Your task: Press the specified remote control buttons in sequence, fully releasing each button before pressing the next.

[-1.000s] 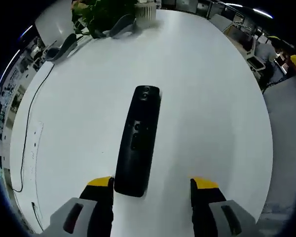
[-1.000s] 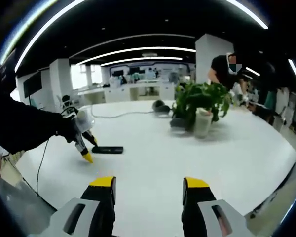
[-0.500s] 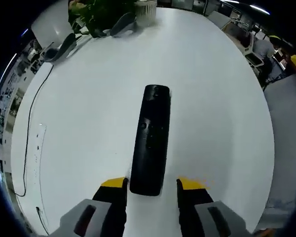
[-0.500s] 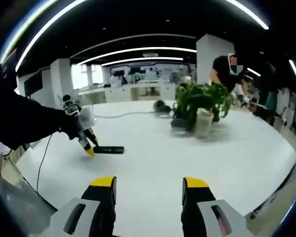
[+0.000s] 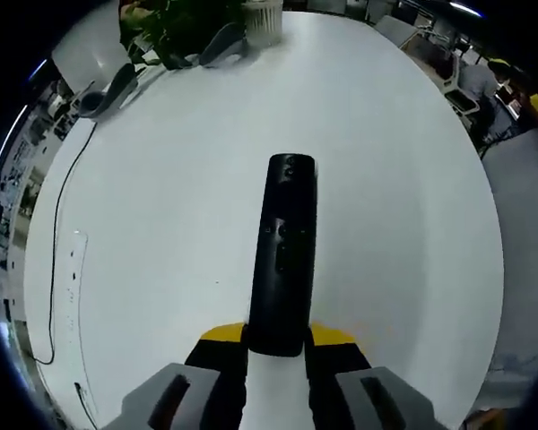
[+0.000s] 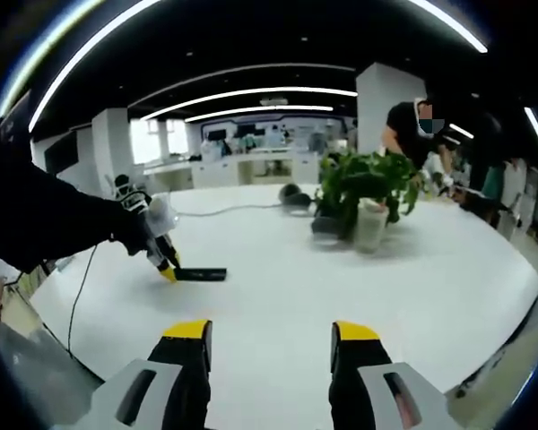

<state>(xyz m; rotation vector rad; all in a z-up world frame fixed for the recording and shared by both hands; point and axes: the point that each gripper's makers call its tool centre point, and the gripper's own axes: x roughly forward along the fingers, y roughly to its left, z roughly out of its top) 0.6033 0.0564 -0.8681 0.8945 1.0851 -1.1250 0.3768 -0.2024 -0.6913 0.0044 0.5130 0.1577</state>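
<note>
Two yellow-tipped jaws of the left gripper point(image 5: 276, 339) sit tight against either side of the near end of the remote control point(image 5: 283, 251), which lies flat and lengthwise on the white table point(image 5: 161, 224), its far end pointing toward the potted plant point(image 5: 175, 27) at the table's far edge. The jaws look closed onto the remote's narrow sides, clamping it, though whether they bear with real force cannot be told. From the right gripper view the same remote point(image 6: 202, 273) lies well off to the left on the table, with the left gripper point(image 6: 168, 271) at its end; the right gripper point(image 6: 269, 345) hangs over bare table with its jaws spread apart and nothing between them. The remote looks like a slim, rigid plastic bar, likely light and with a smooth shell that could skate on the glossy tabletop when a button is pushed. Holding it by the long edges near the bottom end, clear of the button cluster point(image 5: 281, 235) midway up, seems the sound place, leaving the keys free for the other gripper.
</note>
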